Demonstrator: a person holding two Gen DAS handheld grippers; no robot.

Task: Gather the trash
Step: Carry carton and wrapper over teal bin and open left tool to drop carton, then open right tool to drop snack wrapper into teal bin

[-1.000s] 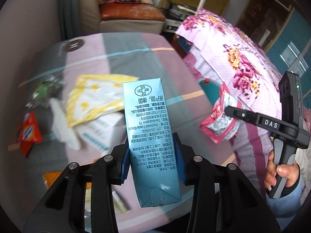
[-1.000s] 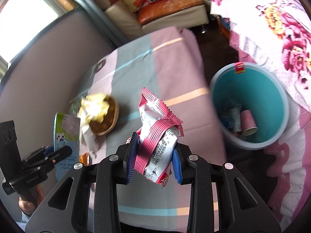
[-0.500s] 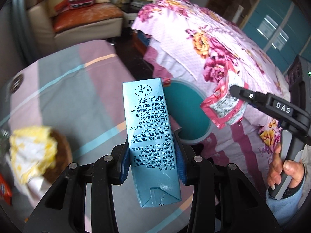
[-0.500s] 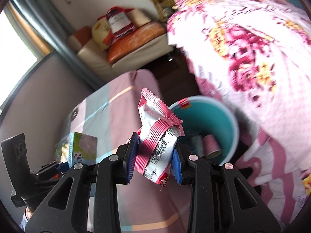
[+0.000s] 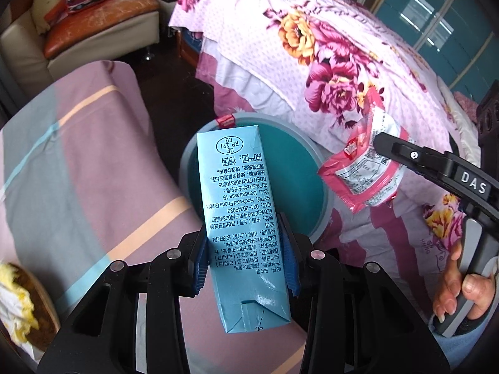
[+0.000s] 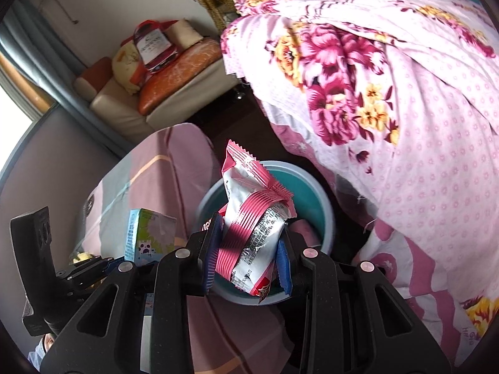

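My left gripper (image 5: 246, 251) is shut on a light blue milk carton (image 5: 240, 215), held upright over the near rim of the teal trash bin (image 5: 293, 159) on the floor. My right gripper (image 6: 248, 251) is shut on a pink and white snack wrapper (image 6: 252, 218), which hangs over the same bin (image 6: 321, 199). In the left wrist view the wrapper (image 5: 365, 165) sits to the right of the bin, clamped in the right gripper's black fingers (image 5: 414, 159). The carton (image 6: 146, 233) shows at the left of the right wrist view. A pink cup lies inside the bin, mostly hidden.
A table with a pink, grey and striped cloth (image 5: 78, 162) lies left of the bin. A brown bowl with yellow and white paper (image 5: 21, 305) sits at its near left. A floral bedspread (image 5: 327, 56) drapes right of the bin. A cream sofa (image 5: 93, 18) stands behind.
Both grippers have swung right, off the table and toward the bin, each keeping its hold. The bin now lies right under the carton and the wrapper. The table trash has slid out of view.
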